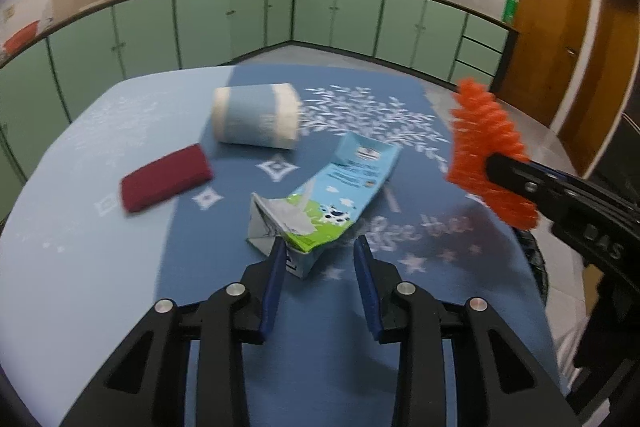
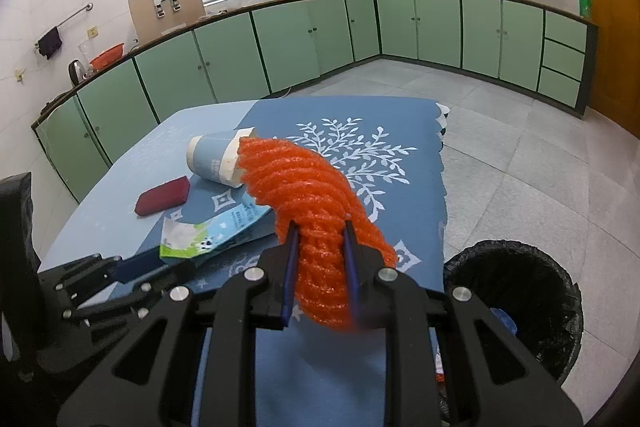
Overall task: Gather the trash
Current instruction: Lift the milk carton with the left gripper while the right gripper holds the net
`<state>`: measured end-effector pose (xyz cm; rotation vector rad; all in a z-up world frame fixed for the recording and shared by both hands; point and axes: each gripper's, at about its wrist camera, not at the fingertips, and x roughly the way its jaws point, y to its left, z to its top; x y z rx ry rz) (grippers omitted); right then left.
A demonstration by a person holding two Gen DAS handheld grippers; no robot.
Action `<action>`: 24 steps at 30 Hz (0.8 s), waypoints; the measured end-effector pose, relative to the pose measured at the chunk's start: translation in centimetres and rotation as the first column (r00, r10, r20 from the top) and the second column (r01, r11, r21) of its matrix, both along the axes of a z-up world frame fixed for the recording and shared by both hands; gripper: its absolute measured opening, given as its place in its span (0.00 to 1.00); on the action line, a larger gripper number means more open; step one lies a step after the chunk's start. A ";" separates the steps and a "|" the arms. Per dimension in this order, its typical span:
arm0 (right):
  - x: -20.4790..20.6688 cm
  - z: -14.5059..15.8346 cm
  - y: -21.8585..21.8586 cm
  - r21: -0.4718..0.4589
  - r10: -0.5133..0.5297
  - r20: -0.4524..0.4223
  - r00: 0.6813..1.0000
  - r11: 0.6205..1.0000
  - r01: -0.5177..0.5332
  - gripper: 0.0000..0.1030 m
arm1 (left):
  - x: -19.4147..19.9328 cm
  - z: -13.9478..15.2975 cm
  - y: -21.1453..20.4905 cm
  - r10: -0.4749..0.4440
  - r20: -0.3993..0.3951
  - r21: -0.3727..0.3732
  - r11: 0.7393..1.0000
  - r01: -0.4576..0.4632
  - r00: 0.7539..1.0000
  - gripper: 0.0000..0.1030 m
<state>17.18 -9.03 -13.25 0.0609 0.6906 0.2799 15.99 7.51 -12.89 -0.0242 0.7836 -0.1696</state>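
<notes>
A flattened milk carton [image 1: 328, 195] [image 2: 224, 231] lies on the blue tablecloth. Its near torn end sits between the fingers of my left gripper [image 1: 320, 255]. The jaws stand apart: the left finger is against the carton and the right finger is clear of it. My right gripper [image 2: 320, 227] is shut on an orange foam net [image 2: 308, 195] and holds it above the table. In the left wrist view, the right gripper [image 1: 496, 167] and the orange foam net [image 1: 484, 147] show at the right. A paper cup [image 1: 256, 115] [image 2: 216, 159] lies on its side behind the carton.
A dark red pad [image 1: 166, 177] [image 2: 162, 195] lies left of the cup. A bin lined with a black bag [image 2: 516, 299] stands on the floor by the table's right edge [image 2: 442, 187]. Green cabinets [image 2: 288, 39] line the far walls.
</notes>
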 end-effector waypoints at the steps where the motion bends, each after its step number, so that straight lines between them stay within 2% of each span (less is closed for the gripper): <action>1: 0.0 0.0 -0.1 0.000 -0.001 -0.002 1.000 1.000 0.001 0.19 | -0.1 0.1 -0.2 -0.003 0.005 0.004 1.000 0.003 1.000 0.35; 2: 0.0 -0.1 -0.1 -0.001 -0.003 -0.004 1.000 1.000 0.003 0.19 | -0.2 0.1 -0.2 0.002 0.013 0.013 1.000 -0.002 1.000 0.37; 4: 0.0 -0.1 -0.1 -0.003 -0.002 -0.005 1.000 1.000 0.002 0.19 | -0.2 0.3 0.2 0.029 0.022 0.019 0.999 -0.029 0.999 0.53; 9: 0.2 -0.2 0.2 -0.005 -0.002 -0.011 1.000 1.000 0.002 0.19 | 1.0 0.1 1.8 0.063 0.012 0.016 0.998 -0.064 0.998 0.65; 16: 0.5 -0.4 0.2 -0.010 -0.007 -0.013 1.000 1.000 0.007 0.19 | 3.2 -0.7 0.7 -0.021 -0.028 0.021 1.000 0.021 0.999 0.71; 21: 0.9 -0.6 -0.2 -0.012 -0.019 -0.017 1.000 1.000 0.019 0.19 | 4.5 -1.7 -0.2 -0.027 -0.071 0.038 0.999 0.030 0.997 0.72; 23: 0.9 -0.6 -0.2 -0.014 -0.021 -0.018 1.000 1.000 0.021 0.19 | 4.8 -1.9 0.1 -0.019 -0.078 0.025 0.999 0.021 0.997 0.62; 24: 0.9 -0.7 -0.2 -0.014 -0.022 -0.018 1.000 1.000 0.021 0.19 | 4.8 -1.9 0.2 -0.014 -0.080 0.021 1.000 0.016 0.997 0.53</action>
